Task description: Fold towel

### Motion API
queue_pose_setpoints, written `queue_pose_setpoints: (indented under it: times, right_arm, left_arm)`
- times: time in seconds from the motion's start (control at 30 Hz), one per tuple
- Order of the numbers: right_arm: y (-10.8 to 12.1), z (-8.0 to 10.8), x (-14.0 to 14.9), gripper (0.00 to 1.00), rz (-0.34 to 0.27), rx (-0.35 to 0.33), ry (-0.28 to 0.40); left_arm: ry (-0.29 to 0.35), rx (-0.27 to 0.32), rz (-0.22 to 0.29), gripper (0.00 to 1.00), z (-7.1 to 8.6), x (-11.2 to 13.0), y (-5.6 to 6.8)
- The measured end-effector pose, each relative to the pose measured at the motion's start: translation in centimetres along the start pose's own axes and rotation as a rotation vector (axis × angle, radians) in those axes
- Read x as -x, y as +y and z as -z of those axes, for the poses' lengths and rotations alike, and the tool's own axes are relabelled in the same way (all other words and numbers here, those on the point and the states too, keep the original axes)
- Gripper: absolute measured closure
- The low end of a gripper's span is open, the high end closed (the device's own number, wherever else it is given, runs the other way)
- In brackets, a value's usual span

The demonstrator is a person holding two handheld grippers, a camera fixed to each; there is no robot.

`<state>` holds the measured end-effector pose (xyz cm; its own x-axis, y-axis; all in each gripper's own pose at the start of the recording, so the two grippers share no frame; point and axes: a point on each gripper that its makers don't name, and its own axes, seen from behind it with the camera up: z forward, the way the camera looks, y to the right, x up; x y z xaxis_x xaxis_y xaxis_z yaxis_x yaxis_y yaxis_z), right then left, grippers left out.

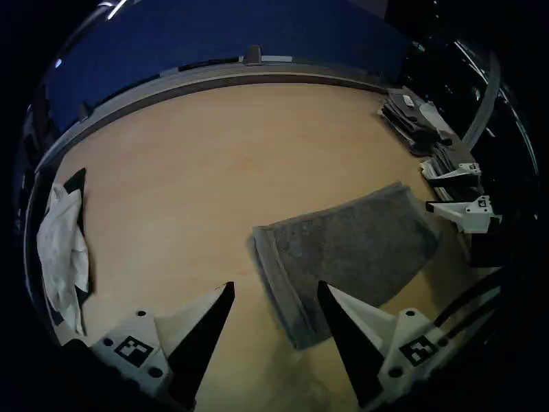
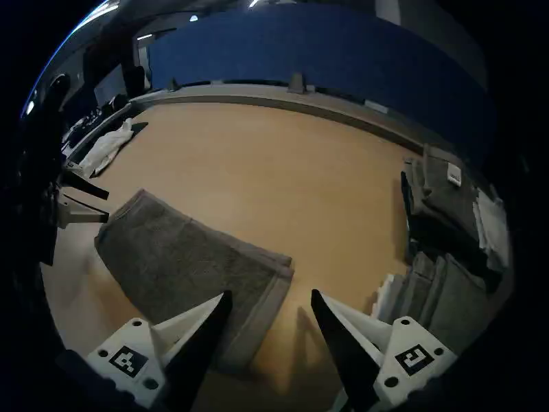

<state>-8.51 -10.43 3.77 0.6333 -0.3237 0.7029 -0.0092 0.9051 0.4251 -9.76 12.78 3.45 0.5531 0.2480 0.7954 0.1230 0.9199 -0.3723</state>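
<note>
**Both grippers open at the ends of a grey towel**

The left gripper (image 1: 275, 285) hovered by one short end of the grey towel (image 1: 350, 247), jaws spread and empty. The right gripper (image 2: 271, 293) was at the towel's other end, its jaws also apart and holding nothing. Under the towel stretched the wooden table (image 1: 206, 158), with a blue partition (image 1: 226, 34) behind it. The towel lay flat, seemingly doubled over in layers. A stack of grey cloths (image 2: 446, 206) sat well beyond the towel's right-gripper end, and a crumpled white cloth (image 1: 62, 247) well beyond its left-gripper end.
</note>
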Motion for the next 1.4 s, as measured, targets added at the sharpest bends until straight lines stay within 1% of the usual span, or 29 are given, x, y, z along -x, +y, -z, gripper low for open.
queue_pose_setpoints:
  times: [0.17,0.4,0.6,0.87,0.97,1.07,1.3,1.4]
  right_arm:
    - [0.0,0.5,0.1,0.11,-0.003,-0.001,0.003]
    - [-0.3,1.3,0.9,0.11,-0.004,-0.004,0.003]
    - [-1.0,2.1,2.2,0.11,-0.005,-0.007,-0.002]
    - [-2.1,3.4,4.6,0.11,-0.015,-0.017,-0.019]
    - [-2.5,4.0,5.6,0.11,-0.019,-0.021,-0.03]
    - [-2.7,4.3,6.5,0.11,-0.02,-0.021,-0.038]
    - [-2.8,4.3,6.6,0.11,-0.023,-0.028,-0.037]
    - [-2.8,4.1,6.7,0.14,-0.017,-0.03,-0.039]
  left_arm:
    - [0.002,-0.002,-0.001,0.1,0.4,0.1,0.1]
    - [0.003,0.001,0.008,0.1,1.3,1.0,0.4]
    - [-0.004,-0.003,0.023,0.1,2.2,2.6,0.8]
    - [-0.021,-0.003,0.052,0.1,3.6,5.7,1.6]
    - [-0.028,0.001,0.065,0.1,4.0,6.9,2.0]
    - [-0.033,0.0,0.072,0.1,4.3,7.7,2.0]
    - [-0.033,-0.006,0.077,0.1,4.6,8.1,1.9]
    - [-0.029,-0.006,0.077,0.1,4.8,8.0,1.9]
